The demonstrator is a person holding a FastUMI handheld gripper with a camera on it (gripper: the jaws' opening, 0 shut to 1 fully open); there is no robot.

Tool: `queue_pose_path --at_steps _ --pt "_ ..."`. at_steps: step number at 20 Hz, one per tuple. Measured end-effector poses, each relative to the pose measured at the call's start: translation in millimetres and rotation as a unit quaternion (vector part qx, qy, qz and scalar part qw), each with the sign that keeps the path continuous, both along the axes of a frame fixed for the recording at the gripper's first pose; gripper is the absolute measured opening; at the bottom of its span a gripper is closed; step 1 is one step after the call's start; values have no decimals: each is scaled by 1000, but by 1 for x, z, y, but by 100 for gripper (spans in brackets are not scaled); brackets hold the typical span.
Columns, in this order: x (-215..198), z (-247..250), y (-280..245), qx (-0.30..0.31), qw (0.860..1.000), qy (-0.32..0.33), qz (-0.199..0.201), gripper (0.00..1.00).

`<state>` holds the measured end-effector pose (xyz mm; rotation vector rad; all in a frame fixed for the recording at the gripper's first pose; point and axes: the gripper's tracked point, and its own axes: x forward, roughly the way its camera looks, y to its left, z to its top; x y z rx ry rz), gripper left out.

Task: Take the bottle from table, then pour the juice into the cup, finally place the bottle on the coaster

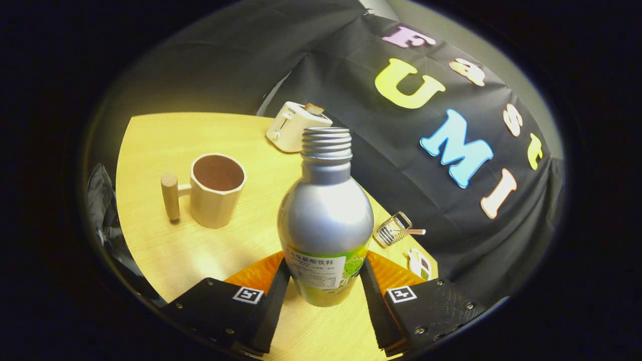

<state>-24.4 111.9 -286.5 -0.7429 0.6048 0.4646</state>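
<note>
The gripper (325,288) has its 2 fingers (273,296) closed in against the lower sides of a silver metal bottle with a green label band and an uncapped threaded neck (325,220), 1 finger on each flank, so the bottle sits squarely between them and both appear to press on it. The bottle stands upright, its base over the pale wooden table (165,145); whether the base touches the tabletop cannot be told. Behind the fingers and under the bottle, a flat orange coaster (256,275) shows on both sides of the bottle.

Beyond the fingers, off to the bottle's left, stands a cream faceted cup with a wooden peg handle (213,190), upright, with a dark interior, well apart from the bottle. To the bottle's right, near the table's edge, lies a small wire metal holder (392,229), and just nearer than it a small printed card (420,263). Farthest back, by the black cloth wall, sits a cream toaster (293,125) with a slice of toast in its slot.
</note>
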Motion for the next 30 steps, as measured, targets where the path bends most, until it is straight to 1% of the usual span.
queue_pose_path --at_steps 2,7,11,15,21,23,26,30 --pt "2 -2 5 -27 999 1 17 75" --pt "5 -7 18 -78 996 11 40 75" --pt "6 -7 29 -131 989 7 65 75" --pt "6 -16 39 -166 983 16 82 75" --pt "7 -19 44 -231 965 20 124 75" --pt "8 -22 41 -252 958 27 132 75" --pt "11 -22 44 -270 952 32 139 75" --pt "15 -22 48 -304 938 38 160 75"
